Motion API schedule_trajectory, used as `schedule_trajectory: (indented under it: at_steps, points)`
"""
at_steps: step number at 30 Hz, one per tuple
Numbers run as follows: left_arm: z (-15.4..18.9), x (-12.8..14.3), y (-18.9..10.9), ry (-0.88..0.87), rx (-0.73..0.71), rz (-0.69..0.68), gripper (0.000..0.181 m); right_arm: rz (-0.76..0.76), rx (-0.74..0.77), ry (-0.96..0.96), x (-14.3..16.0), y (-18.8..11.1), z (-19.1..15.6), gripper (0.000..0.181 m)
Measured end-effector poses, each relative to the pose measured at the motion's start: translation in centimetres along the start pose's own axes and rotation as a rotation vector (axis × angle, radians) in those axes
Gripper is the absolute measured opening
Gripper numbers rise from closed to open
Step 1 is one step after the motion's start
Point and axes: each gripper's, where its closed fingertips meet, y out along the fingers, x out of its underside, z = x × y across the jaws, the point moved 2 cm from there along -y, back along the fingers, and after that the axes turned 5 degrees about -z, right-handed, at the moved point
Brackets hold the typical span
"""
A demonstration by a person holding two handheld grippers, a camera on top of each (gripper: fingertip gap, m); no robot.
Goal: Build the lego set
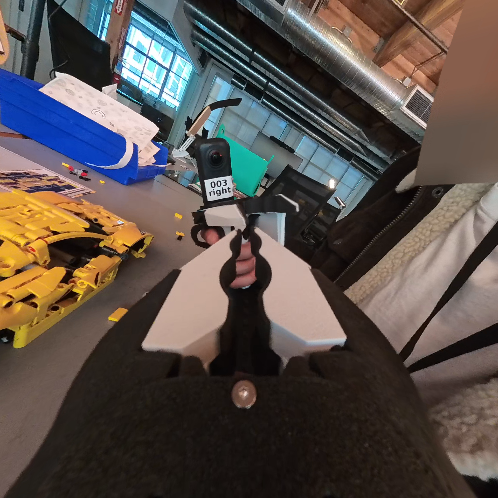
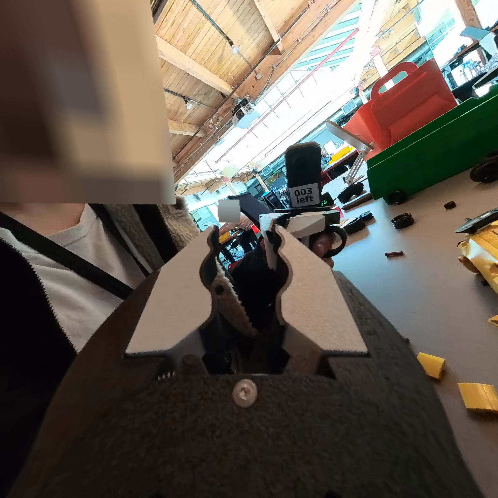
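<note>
- A blue bin (image 1: 67, 126) stands at the far side of the grey worktop (image 1: 151, 204) in the left wrist view; printed white paper sheets (image 1: 107, 113) lie in it and spill over its near wall.
- In the right wrist view a green bin (image 2: 431, 159) sits on the far part of the worktop; its inside is hidden. A red carry box (image 2: 404, 107) with a handle slot stands behind it.
- The yellow lego car (image 1: 54, 256), partly built, lies on the worktop to the left of the left gripper (image 1: 244, 237), with a printed instruction sheet (image 1: 40, 183) just behind it.
- Loose yellow pieces (image 2: 455, 382) lie on the worktop near the right gripper (image 2: 245, 234); small black wheels and rings (image 2: 403, 221) lie farther off, and a short dark pin (image 2: 394, 253) rests apart from them.
- The left gripper is raised above the worktop, its fingers closed until the tips meet, with no piece visible between them.
- The right gripper is also raised, its fingers parted by a narrow gap at the tips, with nothing between them.
- The two grippers face each other, tips close; whether they touch cannot be told.
- Each gripper carries a black camera on top, and a hand grips its handle.
</note>
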Motion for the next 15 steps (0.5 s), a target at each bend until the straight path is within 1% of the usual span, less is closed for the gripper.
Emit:
schedule_trajectory:
  at_steps: [3, 5, 7, 9, 11, 13, 15]
  points:
    - [-0.2, 0.1, 0.0, -0.007, -0.006, -0.006, 0.004, -0.006, 0.023, -0.008, 0.1, -0.1, 0.3, 0.04]
    - [-0.6, 0.2, -0.1, -0.029, -0.016, -0.009, 0.003, -0.022, 0.082, -0.051, 0.1, -0.3, 0.8, 0.041]
    - [-1.1, 0.4, -0.2, -0.065, -0.025, -0.013, 0.003, -0.062, 0.209, -0.157, 0.3, -0.6, 1.7, 0.041]
    - [-1.8, 0.7, -0.4, -0.119, -0.04, -0.019, 0.003, -0.151, 0.359, -0.305, 0.9, -0.9, 2.7, 0.041]
    - [-2.8, 1.0, -0.5, -0.188, -0.063, -0.02, 0.002, -0.257, 0.55, -0.523, 1.3, -1.3, 3.8, 0.043]
    - [-3.6, 1.2, -0.7, -0.259, -0.079, -0.009, 0.002, -0.372, 0.727, -0.737, 1.6, -1.5, 4.7, 0.039]
    - [-4.1, 1.4, -0.9, -0.308, -0.084, -0.002, 0.002, -0.435, 0.846, -0.868, 1.8, -1.6, 5.1, 0.035]
